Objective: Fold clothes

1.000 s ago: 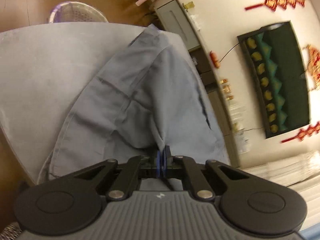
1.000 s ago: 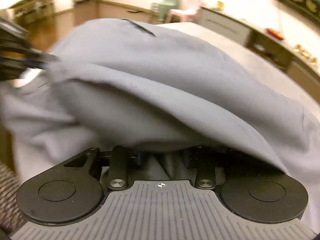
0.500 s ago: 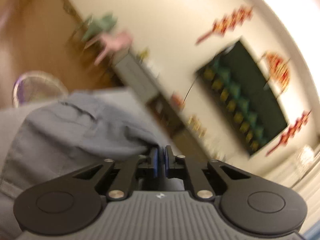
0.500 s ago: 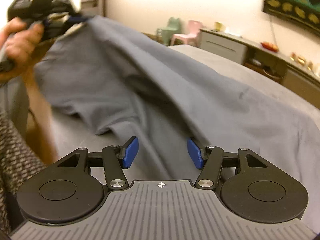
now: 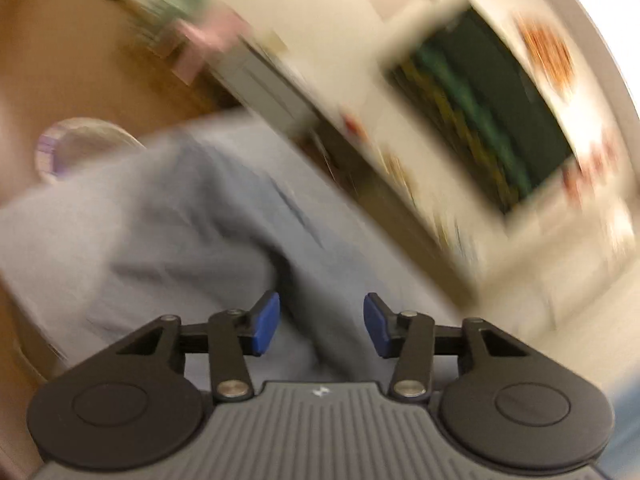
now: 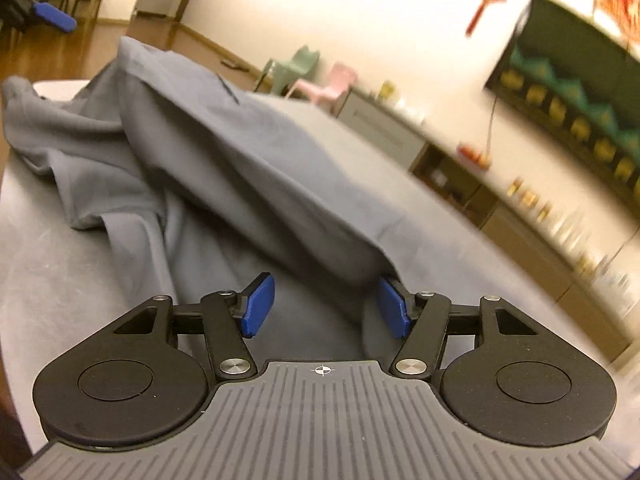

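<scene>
A: Both grippers holding?
B: No — left gripper (image 5: 321,322) and right gripper (image 6: 323,306) are opening, gripping nothing. The grey garment (image 6: 248,168) lies heaped at eleven o'clock on the table (image 6: 448,240).
A: Regrip a clean edge — pull taut.

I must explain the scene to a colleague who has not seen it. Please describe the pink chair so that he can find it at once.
Find the long low cabinet against the pale back wall, beyond the grey garment on the table. At the cabinet's left end stand two small chairs; the pink chair is the one touching the cabinet, and its neighbour is green.
</scene>
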Motion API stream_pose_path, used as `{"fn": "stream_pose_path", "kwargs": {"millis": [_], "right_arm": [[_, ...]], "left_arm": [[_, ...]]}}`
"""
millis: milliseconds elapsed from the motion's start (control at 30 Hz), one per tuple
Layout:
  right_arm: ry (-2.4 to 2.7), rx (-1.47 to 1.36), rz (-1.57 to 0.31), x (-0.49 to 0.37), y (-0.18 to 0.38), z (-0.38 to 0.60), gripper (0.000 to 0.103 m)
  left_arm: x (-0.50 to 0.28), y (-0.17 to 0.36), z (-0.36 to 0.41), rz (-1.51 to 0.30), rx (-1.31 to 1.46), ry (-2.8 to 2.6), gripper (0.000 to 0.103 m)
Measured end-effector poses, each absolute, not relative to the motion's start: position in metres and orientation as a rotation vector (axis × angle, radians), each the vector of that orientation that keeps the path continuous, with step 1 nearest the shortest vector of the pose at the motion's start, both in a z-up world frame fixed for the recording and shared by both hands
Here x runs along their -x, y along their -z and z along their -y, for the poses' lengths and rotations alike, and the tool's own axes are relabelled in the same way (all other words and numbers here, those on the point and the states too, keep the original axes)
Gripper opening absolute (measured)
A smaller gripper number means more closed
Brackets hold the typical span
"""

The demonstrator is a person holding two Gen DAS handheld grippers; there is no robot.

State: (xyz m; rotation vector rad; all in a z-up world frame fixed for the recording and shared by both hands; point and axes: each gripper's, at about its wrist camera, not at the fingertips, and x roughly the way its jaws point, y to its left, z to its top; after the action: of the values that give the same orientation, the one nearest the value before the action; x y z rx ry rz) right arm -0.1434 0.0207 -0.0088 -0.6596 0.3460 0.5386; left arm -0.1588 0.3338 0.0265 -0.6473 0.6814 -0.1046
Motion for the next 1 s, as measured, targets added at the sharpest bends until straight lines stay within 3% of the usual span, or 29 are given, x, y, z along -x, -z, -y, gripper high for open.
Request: {"fn": "stream_pose_path", "kwargs": {"millis": [167, 267, 333, 367, 400, 433, 533, 800, 933, 1000], "right_arm": [[-0.466, 0.817, -0.247, 0.148, 0.017, -0.034, 0.068], [-0.424, 0.857, -0.231, 0.142, 0.023, -0.035, 0.068], [-0.414, 0.840, -0.232, 0.139, 0.021, -0.032, 0.068], [-0.429, 0.828, -0.242, 0.139, 0.019, -0.030, 0.067], [-0.445, 0.818, -0.258, 0.138, 0.018, -0.030, 0.064], [-0.466, 0.811, -0.285, 0.136, 0.018, -0.030, 0.054], [-0.526, 0.782, -0.396, 0.124, 0.025, -0.029, 0.000], [-0.598, 0.717, -0.288, 0.174, -0.020, 0.009, 0.000], [-0.601, 0.805, -0.383, 0.181, 0.016, 0.020, 0.000], [-0.595, 0.827, -0.397, 0.181, 0.024, 0.020, 0.000]], "left_arm": [[0.129, 0.015, -0.320, -0.928, 0.514, -0.004, 0.034], [0.123, 0.026, -0.330, -0.976, 0.468, -0.107, 0.030], [0.118, 0.030, -0.339, -0.988, 0.449, -0.179, 0.007], [0.115, 0.030, -0.345, -0.981, 0.448, -0.216, 0.004], [0.112, 0.030, -0.351, -0.974, 0.447, -0.253, 0.004], [0.109, 0.031, -0.357, -0.967, 0.446, -0.291, 0.004], [0.101, 0.030, -0.371, -0.954, 0.436, -0.393, 0.004], [0.103, 0.034, -0.405, -0.918, 0.510, -0.487, 0.004], [0.104, 0.036, -0.403, -0.910, 0.532, -0.498, 0.006], [0.107, 0.032, -0.402, -0.894, 0.552, -0.500, 0.015]]}}
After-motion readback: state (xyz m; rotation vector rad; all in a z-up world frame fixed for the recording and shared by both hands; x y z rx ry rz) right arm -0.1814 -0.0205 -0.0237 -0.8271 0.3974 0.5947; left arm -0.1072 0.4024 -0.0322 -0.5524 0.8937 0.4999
